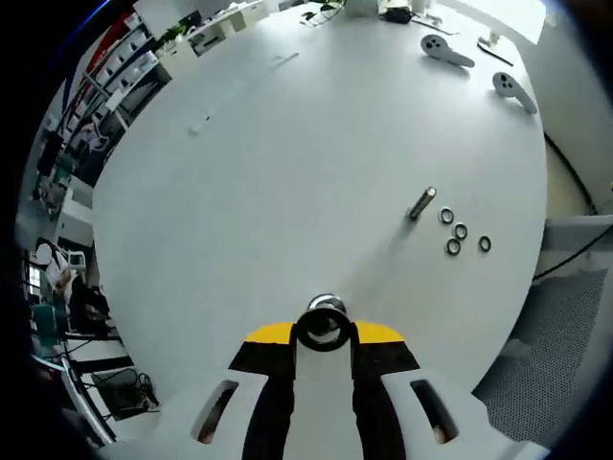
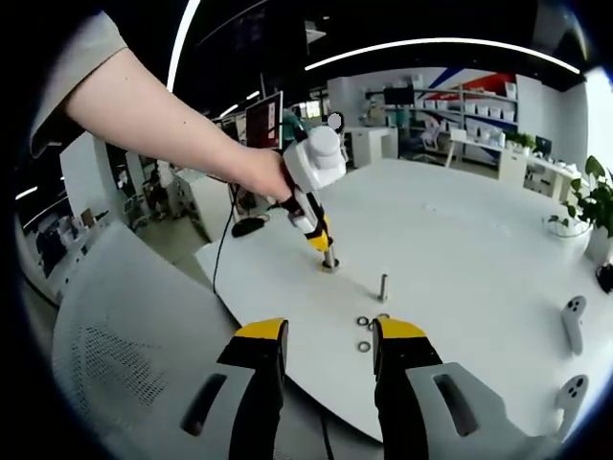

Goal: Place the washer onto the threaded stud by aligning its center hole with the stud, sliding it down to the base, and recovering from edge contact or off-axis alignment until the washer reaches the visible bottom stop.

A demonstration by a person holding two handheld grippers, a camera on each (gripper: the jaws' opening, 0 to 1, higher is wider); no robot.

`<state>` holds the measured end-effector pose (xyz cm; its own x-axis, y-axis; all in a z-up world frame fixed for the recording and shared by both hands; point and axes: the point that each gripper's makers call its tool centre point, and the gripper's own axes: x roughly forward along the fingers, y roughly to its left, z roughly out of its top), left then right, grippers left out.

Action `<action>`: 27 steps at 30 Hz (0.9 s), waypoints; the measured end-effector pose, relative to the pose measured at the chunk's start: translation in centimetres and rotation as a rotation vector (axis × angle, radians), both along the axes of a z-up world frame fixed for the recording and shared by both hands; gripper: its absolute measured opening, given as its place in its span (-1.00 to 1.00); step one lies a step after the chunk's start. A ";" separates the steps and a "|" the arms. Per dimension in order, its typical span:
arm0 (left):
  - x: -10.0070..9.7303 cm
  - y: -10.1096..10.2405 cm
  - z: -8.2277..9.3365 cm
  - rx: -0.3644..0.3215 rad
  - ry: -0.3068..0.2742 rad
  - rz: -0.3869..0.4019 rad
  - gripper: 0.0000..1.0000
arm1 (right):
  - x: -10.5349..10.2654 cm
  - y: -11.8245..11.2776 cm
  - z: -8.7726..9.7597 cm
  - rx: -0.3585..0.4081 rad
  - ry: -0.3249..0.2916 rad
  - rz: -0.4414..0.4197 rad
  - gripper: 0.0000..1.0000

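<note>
A broad, round-edged white worktop [image 1: 287, 182] carries everything. In the left gripper view, the left claw [image 1: 324, 331], white with yellow-and-black jaw faces, is pressed together on an upright metal threaded stud with a ring-shaped head [image 1: 325, 324], seen from almost straight above. Further off on the bare surface stands a second short metal stud [image 1: 421, 203], and just beside it lie four small dark metal washers [image 1: 464, 237] in a loose cluster, apart from each other. Near the far rim of the worktop rest two white handheld controllers [image 1: 445, 48], with cables and small devices beyond them. Off the worktop's edge the room shows shelving with white boxes, a dark floor and a grey perforated chair back. In the right gripper view, the right claw [image 2: 329, 356] is spread wide with nothing between its jaws, hovering at the near edge of the worktop above the washers [image 2: 365, 333]. Beyond them a person's bare arm [image 2: 163, 115] holds the left claw [image 2: 324, 241] down on its stud. White shelving, a potted plant and strip ceiling lights fill the background.
</note>
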<state>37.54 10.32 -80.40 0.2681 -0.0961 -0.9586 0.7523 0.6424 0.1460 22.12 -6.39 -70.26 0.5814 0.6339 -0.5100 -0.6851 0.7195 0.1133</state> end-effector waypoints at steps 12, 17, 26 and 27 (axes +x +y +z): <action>0.9 -0.3 -0.5 -0.004 0.024 0.008 -0.61 | 0.0 0.0 0.0 0.000 0.002 -0.003 -0.25; 0.8 -0.3 -0.4 -0.030 0.102 0.058 -0.61 | 0.1 0.0 0.0 0.000 0.001 -0.002 -0.25; 0.5 -0.5 -0.1 0.149 0.127 -0.191 -0.62 | 0.1 0.0 0.0 -0.002 0.002 -0.004 -0.25; 0.5 -0.7 -0.1 0.176 0.123 -0.220 -0.62 | 0.1 -0.1 0.0 -0.001 0.002 -0.005 -0.25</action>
<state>38.09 9.64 -80.55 0.1406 0.0314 -0.9896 0.8895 0.4348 0.1402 22.20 -6.45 -70.28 0.5832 0.6305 -0.5122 -0.6815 0.7229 0.1139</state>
